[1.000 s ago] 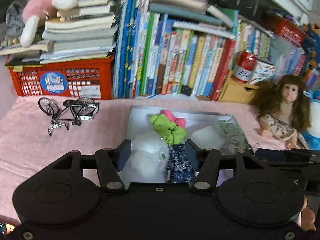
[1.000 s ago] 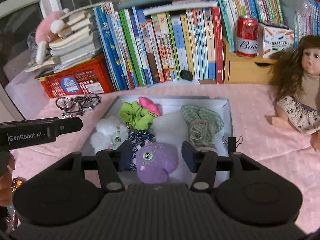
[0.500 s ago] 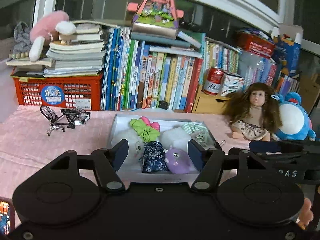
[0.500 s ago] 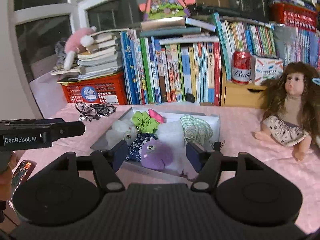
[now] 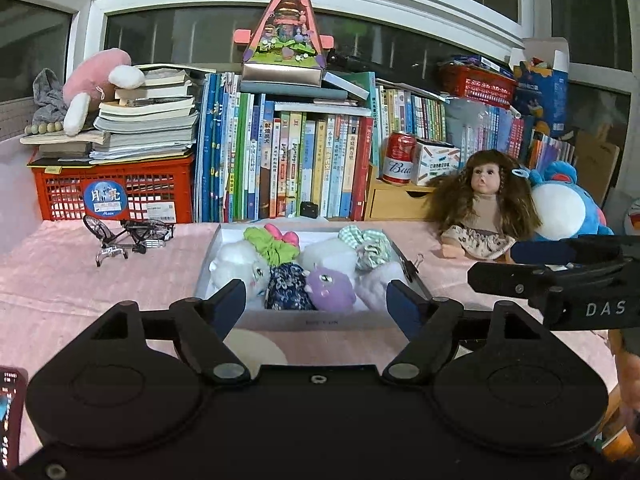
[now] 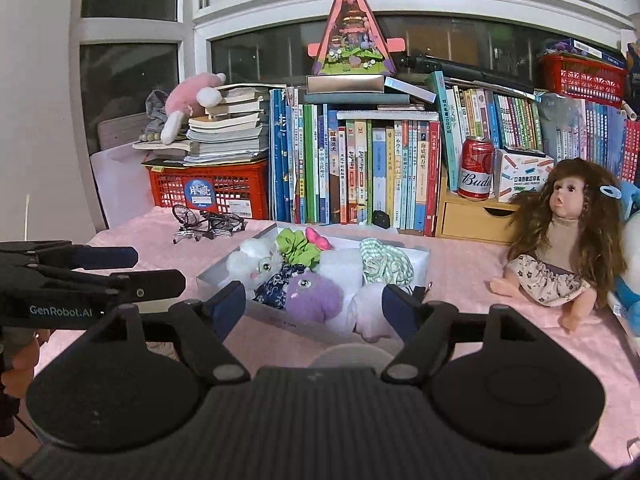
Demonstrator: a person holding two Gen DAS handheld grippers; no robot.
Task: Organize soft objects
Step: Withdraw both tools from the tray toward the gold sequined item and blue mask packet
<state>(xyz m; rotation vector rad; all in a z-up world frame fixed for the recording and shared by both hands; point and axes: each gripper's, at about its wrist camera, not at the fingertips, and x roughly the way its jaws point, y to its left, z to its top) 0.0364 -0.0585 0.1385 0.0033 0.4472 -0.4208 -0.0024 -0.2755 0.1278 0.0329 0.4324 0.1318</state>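
We see the left gripper (image 5: 316, 300) empty, jaws spreading, held short of the near wall of the white tray (image 5: 312, 322). The right gripper (image 6: 314, 304) is likewise empty, its jaws also widening. The tray sits mid-table on the pink cloth (image 5: 60, 280), well in from the near edge. Inside it we note a white plush (image 5: 240, 266) at the left wall, a purple plush (image 5: 330, 286) and navy fabric (image 5: 286, 286) near the front wall, a green scrunchie (image 5: 272, 246) toward the back, and a checked cloth (image 5: 366, 246) at the right.
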